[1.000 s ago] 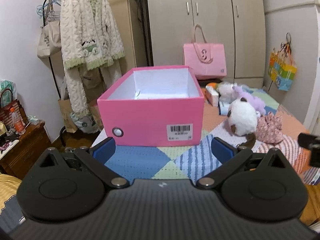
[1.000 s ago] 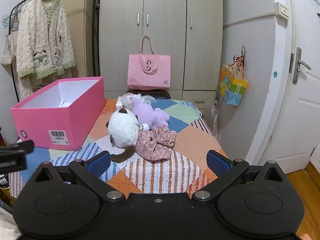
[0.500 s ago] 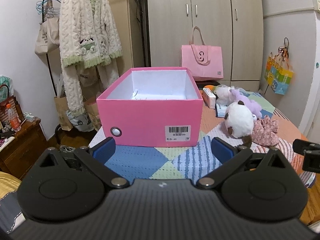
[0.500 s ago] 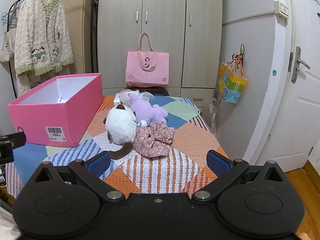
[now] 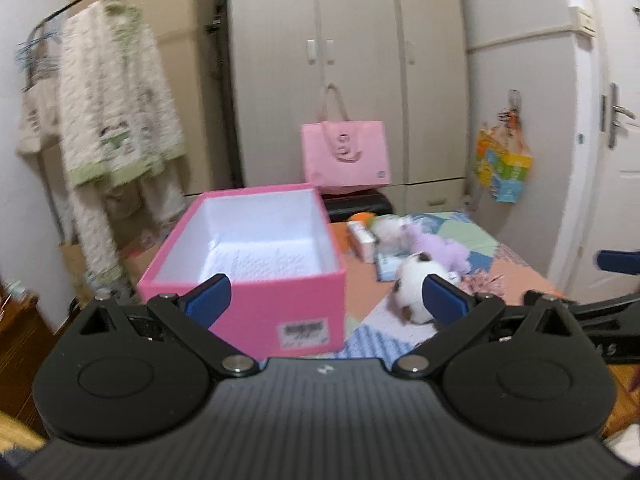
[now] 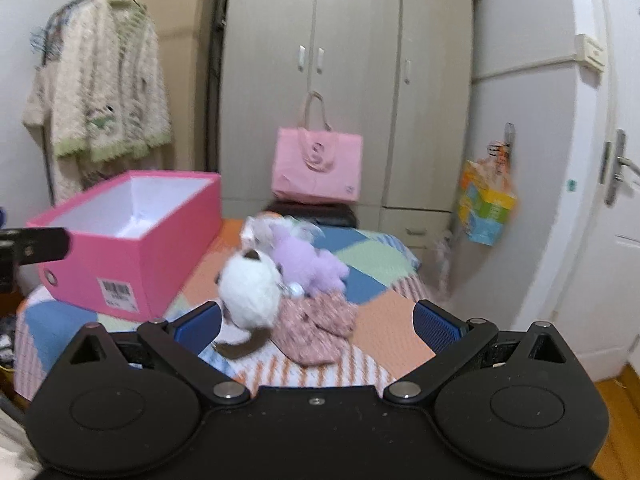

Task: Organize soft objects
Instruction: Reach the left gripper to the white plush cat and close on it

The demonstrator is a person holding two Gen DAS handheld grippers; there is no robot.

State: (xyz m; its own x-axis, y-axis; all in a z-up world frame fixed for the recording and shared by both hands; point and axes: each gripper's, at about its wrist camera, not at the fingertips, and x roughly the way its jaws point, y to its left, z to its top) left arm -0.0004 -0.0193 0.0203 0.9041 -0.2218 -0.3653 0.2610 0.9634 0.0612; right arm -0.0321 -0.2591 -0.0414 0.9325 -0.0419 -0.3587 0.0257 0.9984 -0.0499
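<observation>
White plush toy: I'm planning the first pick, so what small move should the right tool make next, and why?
Probably ease the open right tool forward and down around the white plush toy. It lies nearest, between the fingers, and the pink box looks empty.

I see the pink box (image 5: 280,308) at centre frame as smooth matt cardboard with a white paper lining and a paper barcode label. The white plush toy (image 6: 250,288) and the purple plush toy (image 6: 308,262) look fluffy, and the pink floral scrunchie (image 6: 320,326) is crinkled cloth. The bed's patchwork cover (image 6: 384,276) reads as woven cotton. My left gripper (image 5: 326,300) and right gripper (image 6: 318,322) are matt black plastic with blue ribbed pads and shiny metal pivot pins. Upper left, the cardigan (image 6: 104,92) is shaggy knit.
</observation>
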